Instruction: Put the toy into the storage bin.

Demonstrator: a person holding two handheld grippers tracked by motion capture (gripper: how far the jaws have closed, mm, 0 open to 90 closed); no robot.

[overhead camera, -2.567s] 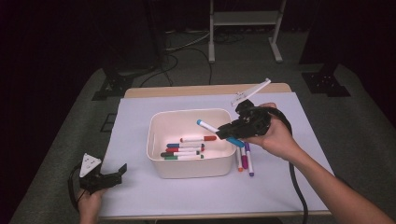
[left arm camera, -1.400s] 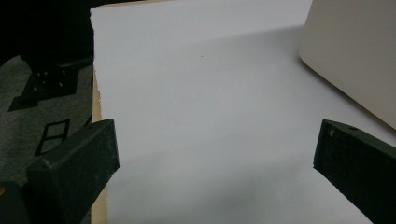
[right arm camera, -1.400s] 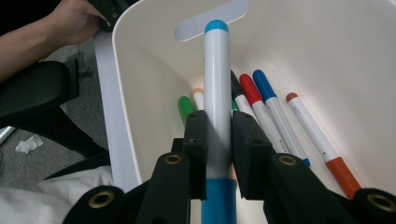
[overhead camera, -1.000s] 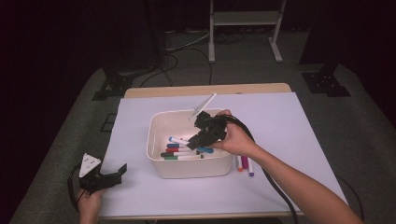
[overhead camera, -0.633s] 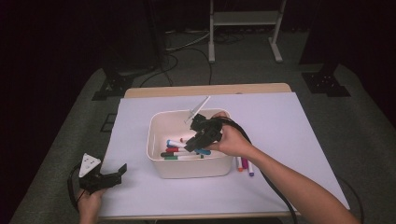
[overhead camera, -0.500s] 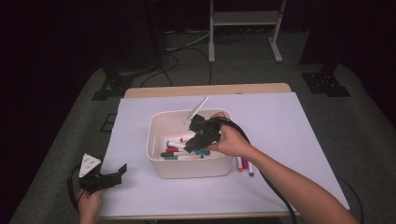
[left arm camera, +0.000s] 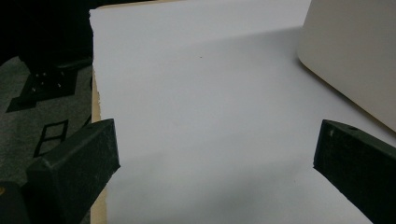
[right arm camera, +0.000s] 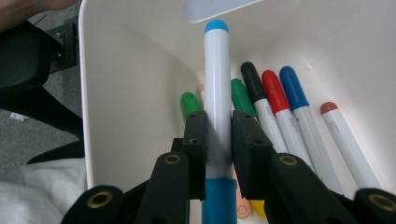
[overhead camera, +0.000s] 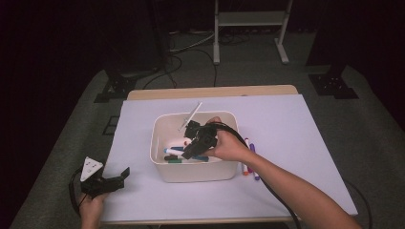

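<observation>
A white bin (overhead camera: 159, 143) stands mid-table on a pale sheet. My right gripper (overhead camera: 189, 151) reaches down inside it, shut on a white marker with a light-blue cap. In the right gripper view the two jaws (right arm camera: 218, 128) pinch that marker (right arm camera: 216, 79) around its barrel, cap pointing toward the bin's far wall (right arm camera: 130, 84). Several markers lie on the bin floor: green (right arm camera: 243, 95), black, red (right arm camera: 275, 95), blue and brown. My left gripper (overhead camera: 113, 180) rests at the sheet's near left corner, open and holding nothing (left arm camera: 215, 144).
A few loose markers (overhead camera: 248, 164) lie on the sheet just right of the bin. The bin's corner (left arm camera: 355, 56) shows right of the left gripper. The sheet's left edge (left arm camera: 93, 93) drops to grey floor. A metal stand (overhead camera: 248, 19) is behind the table.
My right gripper carried the blue-capped marker from right of the bin leftward over it and down inside. The left gripper has stayed where it was.
</observation>
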